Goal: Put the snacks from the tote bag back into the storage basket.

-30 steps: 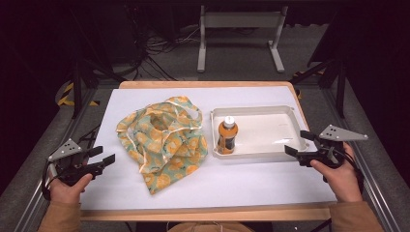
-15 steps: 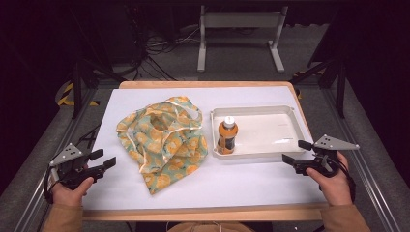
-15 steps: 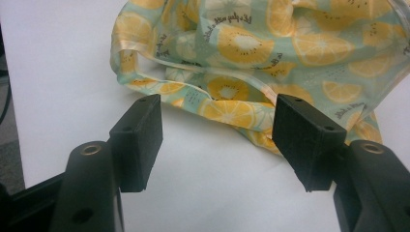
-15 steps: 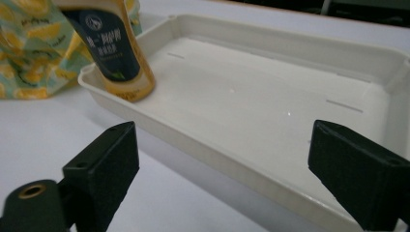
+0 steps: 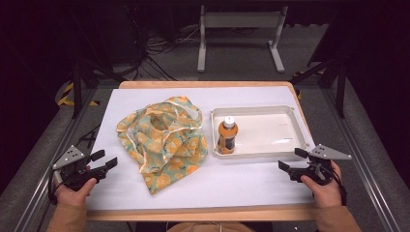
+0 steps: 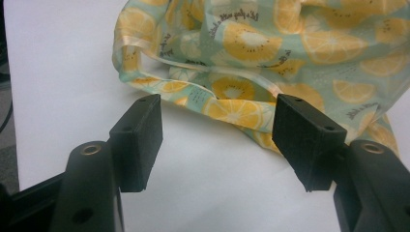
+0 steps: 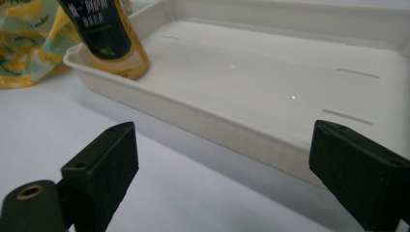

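Observation:
A crumpled fabric bag (image 5: 164,140) printed with lemon slices on teal lies in the middle of the white table top; the left gripper view shows the bag (image 6: 270,63) just beyond my jaws. An orange bottle (image 5: 227,135) with a white cap stands upright in the left end of a white tray (image 5: 290,112); in the right gripper view the bottle (image 7: 109,34) and the tray (image 7: 203,113) lie ahead. My left gripper (image 5: 105,159) rests open at the table's left front, short of the bag. My right gripper (image 5: 292,160) is open in front of the tray's near right rim, holding nothing.
The table (image 5: 232,181) has a wooden rim along its front and back edges. A metal frame rail (image 5: 38,193) runs along each side. Cables and a white stand (image 5: 239,24) lie on the dark floor behind the table.
My right hand has come down and drawn back toward the front edge, so its gripper now sits lower, in front of the tray. The left hand has hardly moved.

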A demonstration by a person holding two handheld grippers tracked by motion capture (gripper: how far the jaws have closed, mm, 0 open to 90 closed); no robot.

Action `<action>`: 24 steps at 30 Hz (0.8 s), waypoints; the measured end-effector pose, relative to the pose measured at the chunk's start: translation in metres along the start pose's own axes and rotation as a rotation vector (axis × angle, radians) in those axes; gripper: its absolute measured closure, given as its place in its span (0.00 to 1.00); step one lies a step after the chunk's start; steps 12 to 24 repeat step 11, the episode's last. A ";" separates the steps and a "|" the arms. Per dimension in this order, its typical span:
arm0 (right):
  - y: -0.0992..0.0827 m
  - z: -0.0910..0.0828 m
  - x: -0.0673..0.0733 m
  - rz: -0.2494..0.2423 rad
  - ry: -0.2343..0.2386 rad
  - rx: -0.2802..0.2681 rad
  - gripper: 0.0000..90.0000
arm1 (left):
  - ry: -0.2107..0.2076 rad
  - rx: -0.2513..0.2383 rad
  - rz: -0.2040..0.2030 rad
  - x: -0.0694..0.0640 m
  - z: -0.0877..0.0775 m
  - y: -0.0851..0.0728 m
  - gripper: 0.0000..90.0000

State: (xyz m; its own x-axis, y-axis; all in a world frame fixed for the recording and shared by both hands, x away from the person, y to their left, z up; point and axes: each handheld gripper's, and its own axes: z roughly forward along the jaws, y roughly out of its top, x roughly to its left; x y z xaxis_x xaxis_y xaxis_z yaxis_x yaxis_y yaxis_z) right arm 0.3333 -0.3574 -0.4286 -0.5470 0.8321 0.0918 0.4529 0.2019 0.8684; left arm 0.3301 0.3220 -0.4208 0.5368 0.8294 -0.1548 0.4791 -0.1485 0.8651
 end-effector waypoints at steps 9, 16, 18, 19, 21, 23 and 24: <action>-0.002 0.000 0.004 -0.022 -0.013 -0.021 0.12 | -0.002 -0.011 -0.002 -0.001 0.006 -0.003 0.37; -0.002 0.001 0.005 -0.021 -0.016 -0.018 0.12 | -0.003 -0.009 0.000 -0.001 0.006 -0.003 0.35; -0.002 0.001 0.005 -0.021 -0.016 -0.018 0.12 | -0.003 -0.009 0.000 -0.001 0.006 -0.003 0.35; -0.002 0.001 0.005 -0.021 -0.016 -0.018 0.12 | -0.003 -0.009 0.000 -0.001 0.006 -0.003 0.35; -0.002 0.001 0.005 -0.021 -0.016 -0.018 0.12 | -0.003 -0.009 0.000 -0.001 0.006 -0.003 0.35; -0.002 0.001 0.005 -0.021 -0.016 -0.018 0.12 | -0.003 -0.009 0.000 -0.001 0.006 -0.003 0.35; -0.002 0.001 0.005 -0.021 -0.016 -0.018 0.12 | -0.003 -0.009 0.000 -0.001 0.006 -0.003 0.35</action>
